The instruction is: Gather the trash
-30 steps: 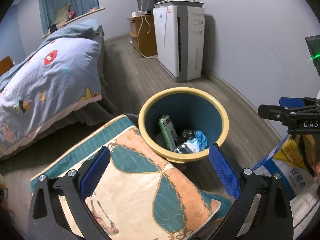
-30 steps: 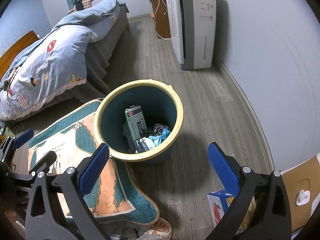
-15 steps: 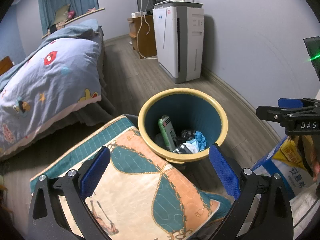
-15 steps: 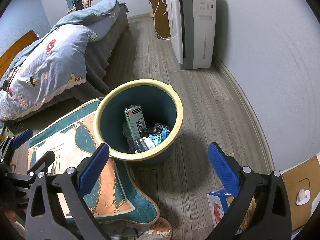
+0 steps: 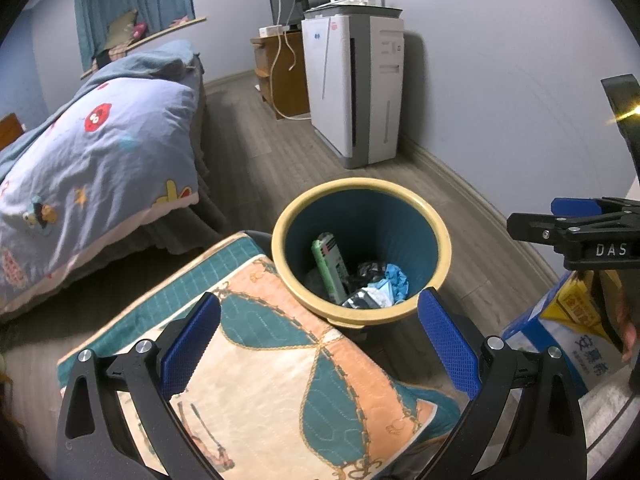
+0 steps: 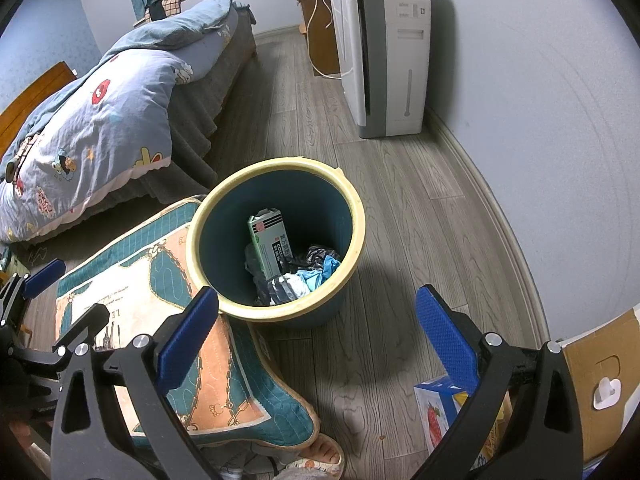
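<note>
A teal bin with a yellow rim (image 5: 432, 216) (image 6: 352, 204) stands on the wood floor. Inside it lie a green carton (image 5: 330, 264) (image 6: 270, 246), blue crumpled paper (image 5: 394, 282) (image 6: 326, 268) and dark and silver wrappers (image 6: 282, 288). My left gripper (image 5: 320, 338) hovers open over a cushion, just short of the bin, nothing between its blue pads. My right gripper (image 6: 316, 330) is open too, above the floor at the bin's near side, empty. The right gripper's side shows at the right edge of the left wrist view (image 5: 576, 232).
A patterned teal and orange cushion (image 5: 280, 380) (image 6: 160, 300) touches the bin's left side. A bed with a blue quilt (image 5: 92, 160) (image 6: 100, 120) lies left. A white air purifier (image 5: 356, 88) (image 6: 384, 52) stands by the wall. A blue box (image 5: 568, 340) (image 6: 440, 412), a cardboard box (image 6: 592, 380) and a slippered foot (image 6: 320, 456) sit near.
Almost nothing differs. Both grippers stay open and hold roughly the same place above the bin; the right gripper has drifted slightly in the left wrist view.
</note>
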The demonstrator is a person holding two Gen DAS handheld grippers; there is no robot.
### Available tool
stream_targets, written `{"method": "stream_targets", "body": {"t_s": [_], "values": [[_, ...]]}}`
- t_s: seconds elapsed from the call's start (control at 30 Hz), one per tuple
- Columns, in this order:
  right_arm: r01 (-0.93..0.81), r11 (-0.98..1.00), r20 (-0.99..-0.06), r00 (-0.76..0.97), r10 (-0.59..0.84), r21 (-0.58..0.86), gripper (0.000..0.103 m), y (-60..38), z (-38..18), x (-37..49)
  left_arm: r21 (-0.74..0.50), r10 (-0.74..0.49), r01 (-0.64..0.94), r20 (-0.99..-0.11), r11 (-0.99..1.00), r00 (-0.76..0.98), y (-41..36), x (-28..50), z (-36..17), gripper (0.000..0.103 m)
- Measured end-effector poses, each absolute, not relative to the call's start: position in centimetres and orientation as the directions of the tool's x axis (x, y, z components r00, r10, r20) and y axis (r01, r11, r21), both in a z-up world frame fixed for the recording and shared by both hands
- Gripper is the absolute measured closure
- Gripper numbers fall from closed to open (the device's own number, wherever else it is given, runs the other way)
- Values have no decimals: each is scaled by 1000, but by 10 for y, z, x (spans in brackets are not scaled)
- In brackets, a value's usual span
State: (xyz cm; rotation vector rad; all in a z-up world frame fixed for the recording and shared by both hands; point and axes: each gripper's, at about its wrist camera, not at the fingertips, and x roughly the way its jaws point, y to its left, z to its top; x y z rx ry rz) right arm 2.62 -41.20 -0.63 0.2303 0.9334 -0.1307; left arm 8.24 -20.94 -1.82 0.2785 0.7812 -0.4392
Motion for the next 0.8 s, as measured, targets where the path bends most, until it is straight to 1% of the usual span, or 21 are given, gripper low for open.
{"method": "stream_targets", "body": {"t_s": [0.27,0.5,0.8], "values": [[218,965,-808,588,-13,143,6,-413,-10,24,76,-291,490,-722,869,628,-211,81,-17,5],[234,960,-811,585,-15,151,6,-413,-10,21,57,-331,533,-727,844,601,-216,80,-14,5],[236,960,-816,578,-15,150,6,-410,-9,21,90,-293,525,-744,846,600,-218,80,-18,5]]}}
